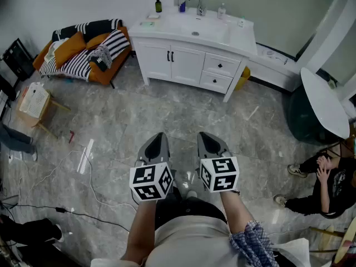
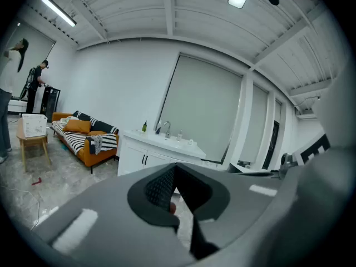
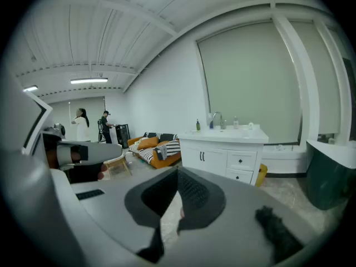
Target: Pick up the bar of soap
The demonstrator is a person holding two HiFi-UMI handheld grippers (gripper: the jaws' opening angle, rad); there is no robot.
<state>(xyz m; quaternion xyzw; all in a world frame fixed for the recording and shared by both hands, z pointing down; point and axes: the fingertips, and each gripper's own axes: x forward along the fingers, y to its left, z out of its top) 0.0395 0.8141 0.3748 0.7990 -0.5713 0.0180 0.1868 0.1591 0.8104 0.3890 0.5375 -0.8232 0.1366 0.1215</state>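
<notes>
Jaws closed, left gripper point(image 1: 158, 139) and right gripper point(image 1: 206, 139) point forward side by side.

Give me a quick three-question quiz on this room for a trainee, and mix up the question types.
1. True or false: the right gripper is shut on a bar of soap.
2. The dark green bottle stands on: A) the vanity counter B) a stool C) a shelf
3. Fill in: the striped blanket lies on the orange ____.
Key: 1 false, its jaws are together with nothing between them; 2 A; 3 sofa.
</notes>
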